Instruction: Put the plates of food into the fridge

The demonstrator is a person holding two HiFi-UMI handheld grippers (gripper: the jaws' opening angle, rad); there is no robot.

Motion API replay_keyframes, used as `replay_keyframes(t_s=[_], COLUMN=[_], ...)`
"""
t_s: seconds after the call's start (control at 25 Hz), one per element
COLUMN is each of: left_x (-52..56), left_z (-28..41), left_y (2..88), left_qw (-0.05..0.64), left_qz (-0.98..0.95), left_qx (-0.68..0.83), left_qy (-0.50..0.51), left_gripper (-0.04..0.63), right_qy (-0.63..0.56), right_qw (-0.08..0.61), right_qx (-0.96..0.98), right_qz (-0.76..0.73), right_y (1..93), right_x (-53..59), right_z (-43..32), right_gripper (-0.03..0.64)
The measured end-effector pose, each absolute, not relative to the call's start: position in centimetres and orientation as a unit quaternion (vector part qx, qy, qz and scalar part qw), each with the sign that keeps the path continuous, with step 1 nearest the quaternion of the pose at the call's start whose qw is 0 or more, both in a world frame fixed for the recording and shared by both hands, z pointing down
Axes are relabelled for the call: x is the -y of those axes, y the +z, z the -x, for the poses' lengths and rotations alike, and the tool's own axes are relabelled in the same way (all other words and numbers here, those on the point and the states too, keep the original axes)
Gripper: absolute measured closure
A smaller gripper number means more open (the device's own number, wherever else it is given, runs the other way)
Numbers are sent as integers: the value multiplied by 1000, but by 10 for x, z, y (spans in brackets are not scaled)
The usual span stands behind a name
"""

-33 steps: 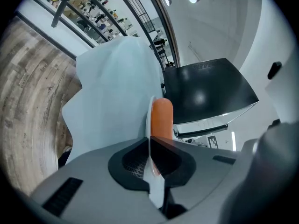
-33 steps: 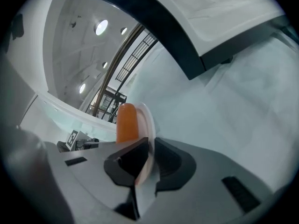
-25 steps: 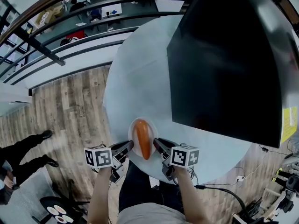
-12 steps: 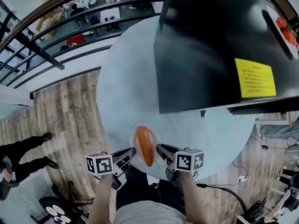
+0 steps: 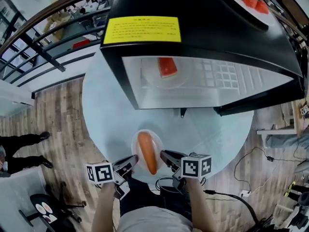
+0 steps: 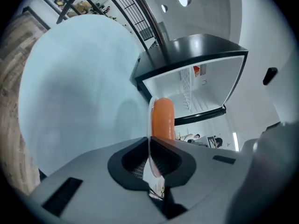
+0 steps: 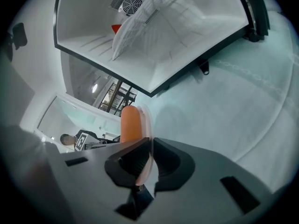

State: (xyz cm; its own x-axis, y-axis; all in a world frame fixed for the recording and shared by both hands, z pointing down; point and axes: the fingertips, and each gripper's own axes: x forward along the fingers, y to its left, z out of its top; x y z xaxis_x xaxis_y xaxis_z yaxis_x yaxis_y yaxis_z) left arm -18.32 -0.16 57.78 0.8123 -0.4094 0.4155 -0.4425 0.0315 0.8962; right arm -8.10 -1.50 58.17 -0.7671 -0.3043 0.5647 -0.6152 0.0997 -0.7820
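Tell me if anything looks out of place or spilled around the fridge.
Nothing is spilled or broken. The only oddity: a plate of red food sits on top of the fridge rather than inside, where the watermelon plate is.

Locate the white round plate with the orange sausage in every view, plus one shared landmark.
Head view: white round plate with orange sausage, bottom centre.
Left gripper view: plate edge-on at centre, pinched in the jaws.
Right gripper view: plate edge-on, left of centre, pinched in the jaws.
Shared landmark: open black fridge with white interior, beyond the plate.
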Motion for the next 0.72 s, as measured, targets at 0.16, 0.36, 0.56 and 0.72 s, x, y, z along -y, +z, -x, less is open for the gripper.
replay_keyframes(t_s=[0.16,0.36,0.56,0.72], left_x=[-8,-15,-7,8], left_z=[130,79,45,28], left_y=[570,556,536,516], left_qw=[648,650,648,644], left_qz=[-695,-689,-687,-687], left_qx=[313,319,329,335], left_qy=[-1,-13,-21,-29], left_gripper=[575,575,575,575], right_qy=[581,573,569,559], right_qw=[142,146,127,112], right_qx=[739,749,757,765], right_qz=[-311,-301,-295,-300], right_y=[572,558,539,518], right_x=[9,7,16,31], right_z=[29,-23,-56,-73], right_gripper=[580,580,580,580])
